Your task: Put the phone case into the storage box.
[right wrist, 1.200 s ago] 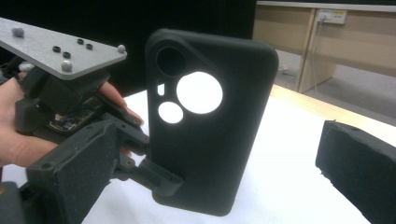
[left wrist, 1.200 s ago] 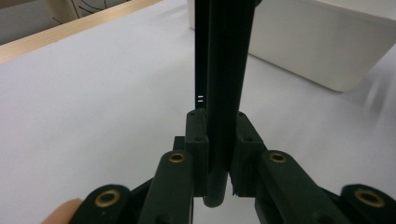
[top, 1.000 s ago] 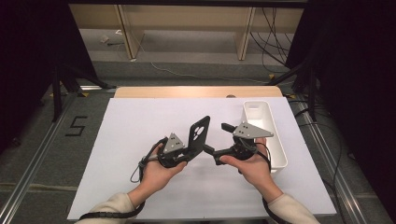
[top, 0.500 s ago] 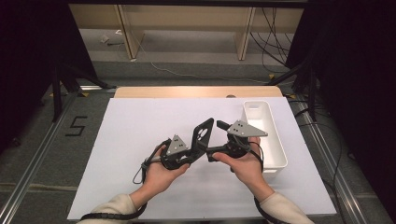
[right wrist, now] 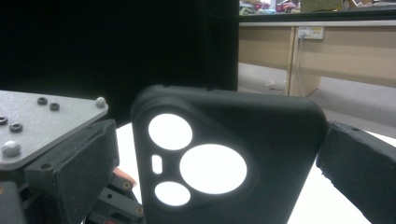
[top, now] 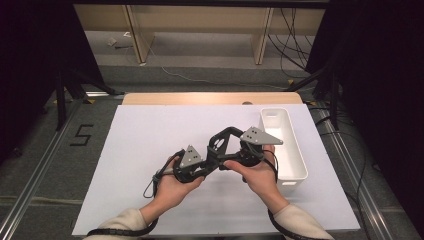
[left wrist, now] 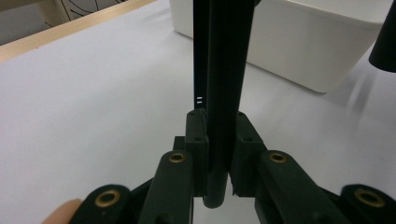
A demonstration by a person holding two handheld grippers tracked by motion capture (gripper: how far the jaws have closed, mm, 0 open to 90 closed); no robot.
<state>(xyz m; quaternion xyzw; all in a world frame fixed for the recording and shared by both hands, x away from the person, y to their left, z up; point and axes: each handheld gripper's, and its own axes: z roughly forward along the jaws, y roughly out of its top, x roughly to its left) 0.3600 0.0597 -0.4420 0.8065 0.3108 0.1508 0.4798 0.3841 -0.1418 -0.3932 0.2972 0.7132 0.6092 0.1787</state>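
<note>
My left gripper (top: 212,158) is shut on a black phone case (top: 220,141) and holds it upright above the white table sheet (top: 145,130). In the left gripper view the case (left wrist: 224,70) shows edge-on, pinched between the jaws of the left gripper (left wrist: 219,149). My right gripper (top: 226,150) comes in from the right, its jaws on either side of the case. The right gripper view shows the case's back (right wrist: 233,154) with its round camera cut-outs between the two pads (right wrist: 359,172). A narrow gap shows at the left pad, so that gripper is open.
A white rectangular bin (top: 290,150) stands at the right of the sheet, close behind the right hand, and its wall (left wrist: 317,46) also appears in the left gripper view. A wooden table edge (top: 210,98) runs along the far side. Dark frames and cables lie beyond.
The right gripper has moved left from beside the bin to the case, and its jaws now straddle it. The left gripper has kept its hold and barely shifted.
</note>
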